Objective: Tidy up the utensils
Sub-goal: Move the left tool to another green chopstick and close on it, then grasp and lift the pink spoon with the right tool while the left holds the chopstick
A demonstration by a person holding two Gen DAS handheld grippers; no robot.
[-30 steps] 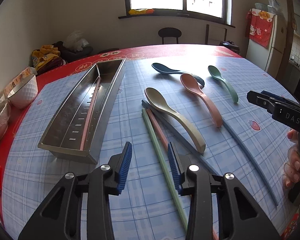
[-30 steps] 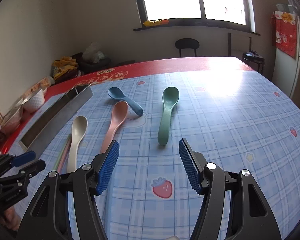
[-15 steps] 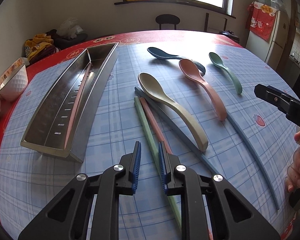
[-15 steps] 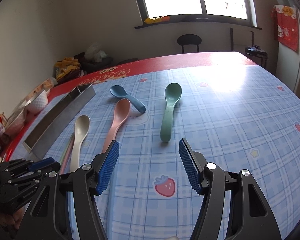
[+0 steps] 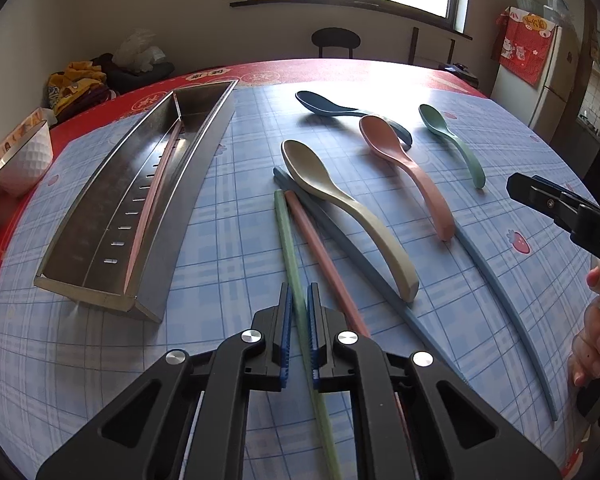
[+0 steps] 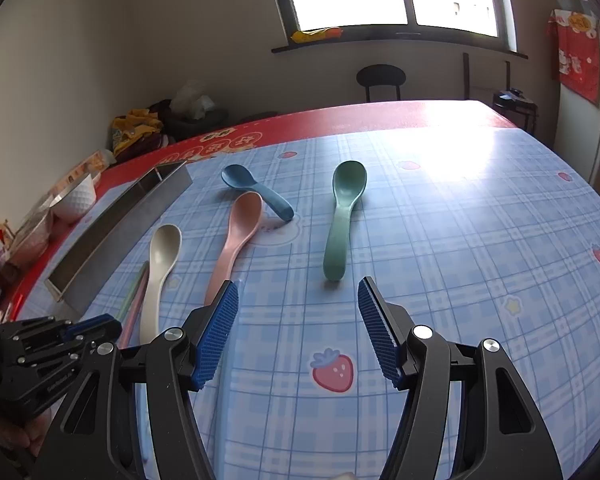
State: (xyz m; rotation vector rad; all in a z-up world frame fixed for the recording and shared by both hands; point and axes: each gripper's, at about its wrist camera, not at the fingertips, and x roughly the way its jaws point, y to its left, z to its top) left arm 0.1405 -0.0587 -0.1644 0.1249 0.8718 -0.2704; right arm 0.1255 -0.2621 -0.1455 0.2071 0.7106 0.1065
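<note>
My left gripper [image 5: 299, 332] is shut on the green chopstick [image 5: 288, 248], which lies on the checked tablecloth. Beside it lie a pink chopstick [image 5: 320, 256] and two blue chopsticks [image 5: 356, 264]. The beige spoon [image 5: 340, 200], pink spoon [image 5: 408, 168], blue spoon [image 5: 332, 106] and green spoon [image 5: 456, 144] lie to the right. A steel utensil tray [image 5: 204, 128] on the left holds one pink chopstick [image 5: 152, 208]. My right gripper [image 6: 298, 316] is open and empty, hovering just short of the green spoon's handle [image 6: 336, 256].
A white bowl [image 5: 22, 160] and packets stand at the table's left edge. A black chair [image 5: 336, 40] stands behind the table under the window. My right gripper also shows at the right of the left wrist view [image 5: 556, 208].
My left gripper has moved forward and down over the green chopstick and its jaws have closed on it. My right gripper has barely moved and stays open.
</note>
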